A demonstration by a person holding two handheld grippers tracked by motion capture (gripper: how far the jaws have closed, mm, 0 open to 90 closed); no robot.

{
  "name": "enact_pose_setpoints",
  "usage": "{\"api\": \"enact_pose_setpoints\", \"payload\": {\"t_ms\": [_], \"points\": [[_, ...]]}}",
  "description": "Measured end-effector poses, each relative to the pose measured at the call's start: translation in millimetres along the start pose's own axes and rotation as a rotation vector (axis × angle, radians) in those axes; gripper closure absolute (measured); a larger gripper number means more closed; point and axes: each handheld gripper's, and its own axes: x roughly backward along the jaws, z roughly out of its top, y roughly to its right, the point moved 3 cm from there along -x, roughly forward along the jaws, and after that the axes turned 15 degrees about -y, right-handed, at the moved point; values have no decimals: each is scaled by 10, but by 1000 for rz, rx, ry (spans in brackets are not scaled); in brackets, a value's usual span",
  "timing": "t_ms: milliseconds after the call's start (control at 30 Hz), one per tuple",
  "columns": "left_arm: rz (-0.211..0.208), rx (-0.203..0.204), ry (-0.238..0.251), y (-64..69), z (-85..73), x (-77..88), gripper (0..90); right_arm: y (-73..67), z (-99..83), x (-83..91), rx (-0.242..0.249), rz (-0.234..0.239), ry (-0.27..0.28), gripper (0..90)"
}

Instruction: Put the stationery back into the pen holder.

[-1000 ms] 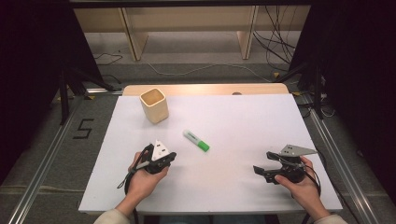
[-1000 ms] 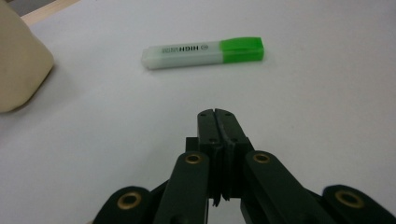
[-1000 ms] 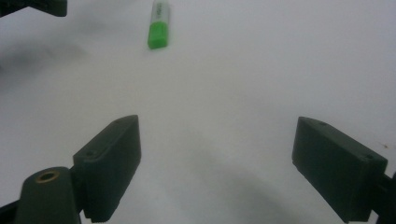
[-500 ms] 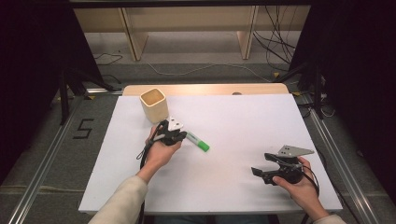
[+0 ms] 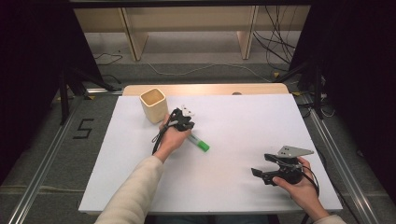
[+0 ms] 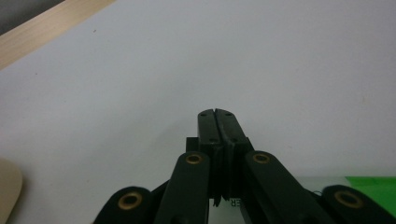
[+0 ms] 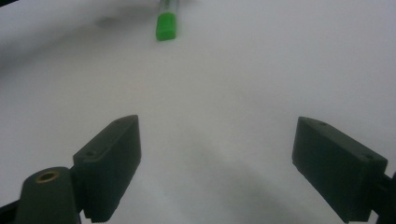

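A pale wooden cup (image 5: pixel 153 104) stands upright at the far left of the white table (image 5: pixel 243 116), its mouth open; from above its inside looks bare, though the bottom is hard to make out. Just right of it the left gripper (image 5: pixel 186 122) hovers over the white end of a green-capped marker (image 5: pixel 198 143), jaws pressed together with nothing between them. The marker lies flat near the table's middle, its green cap pointing toward the near right. At the near right, the right gripper (image 5: pixel 261 169) rests with jaws spread wide, empty.
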Motion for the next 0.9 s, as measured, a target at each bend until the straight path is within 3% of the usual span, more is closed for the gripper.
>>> {"api": "enact_pose_setpoints", "payload": {"t_ms": [300, 700, 900], "points": [[18, -5, -54, -17, -43, -94, 900, -1, 0, -1, 0, 2, -1, 163], [-1, 16, -107, -43, -114, -45, 900, 2, -4, -3, -6, 4, 0, 163], [7, -3, -136, -8, -164, 8, 900, -2, -3, 0, -8, 4, -1, 163]]}}
